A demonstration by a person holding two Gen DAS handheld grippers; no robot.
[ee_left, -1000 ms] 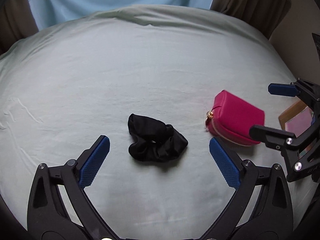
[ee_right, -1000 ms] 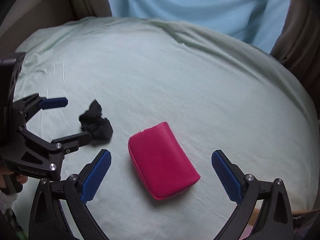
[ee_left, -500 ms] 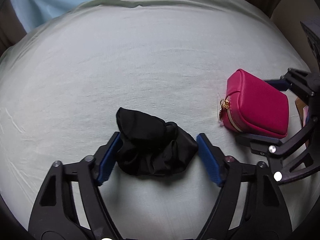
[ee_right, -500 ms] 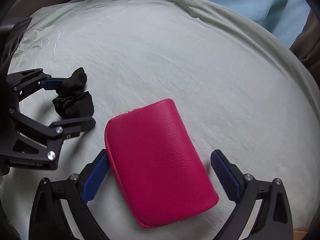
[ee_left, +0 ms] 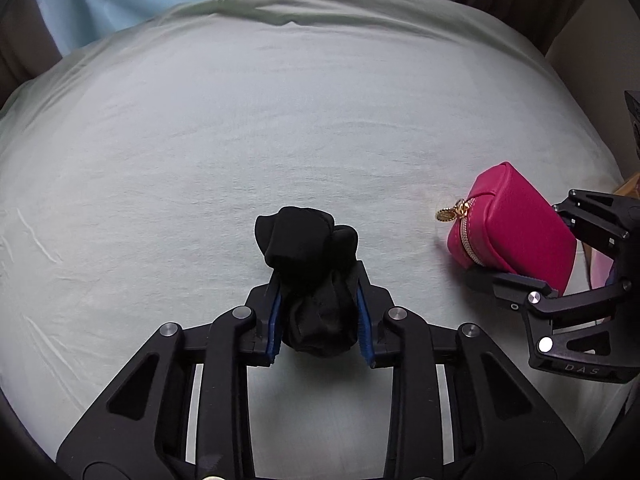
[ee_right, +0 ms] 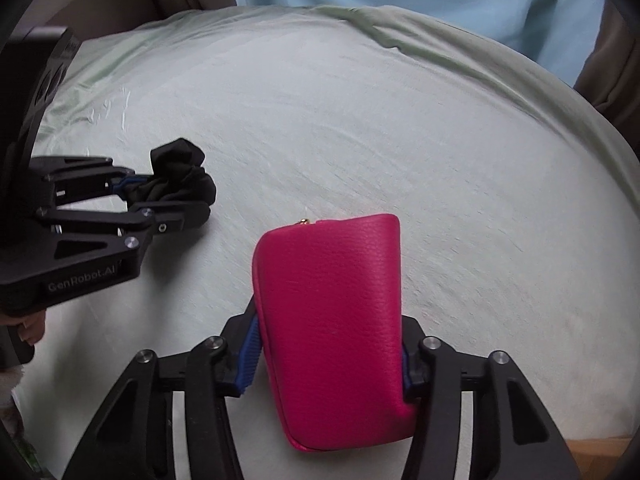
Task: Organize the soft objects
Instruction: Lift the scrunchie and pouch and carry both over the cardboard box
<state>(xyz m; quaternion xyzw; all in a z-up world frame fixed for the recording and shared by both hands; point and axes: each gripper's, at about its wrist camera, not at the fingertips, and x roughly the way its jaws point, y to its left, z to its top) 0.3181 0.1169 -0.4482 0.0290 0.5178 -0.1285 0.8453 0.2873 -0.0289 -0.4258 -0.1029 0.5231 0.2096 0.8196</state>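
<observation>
Left gripper [ee_left: 319,312] clamped on scrunchie [ee_left: 312,264]; limp, light, bunched mid-body, top flopped past pads | right gripper [ee_right: 328,354] clamped across pouch [ee_right: 332,320]; soft but shape-keeping, gripped at sides, zipper end forward | both seemingly just above sheet [ee_left: 240,128], well apart

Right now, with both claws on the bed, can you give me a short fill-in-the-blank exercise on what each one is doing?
1. The left claw is shut on the crumpled ____ fabric scrunchie.
2. The right claw is shut on the ____ leather zip pouch.
3. The pouch's zipper carries a small ____-coloured round pull charm.
4. Both items are above a pale ____ bed sheet.

Missing words: black; pink; gold; green
</observation>
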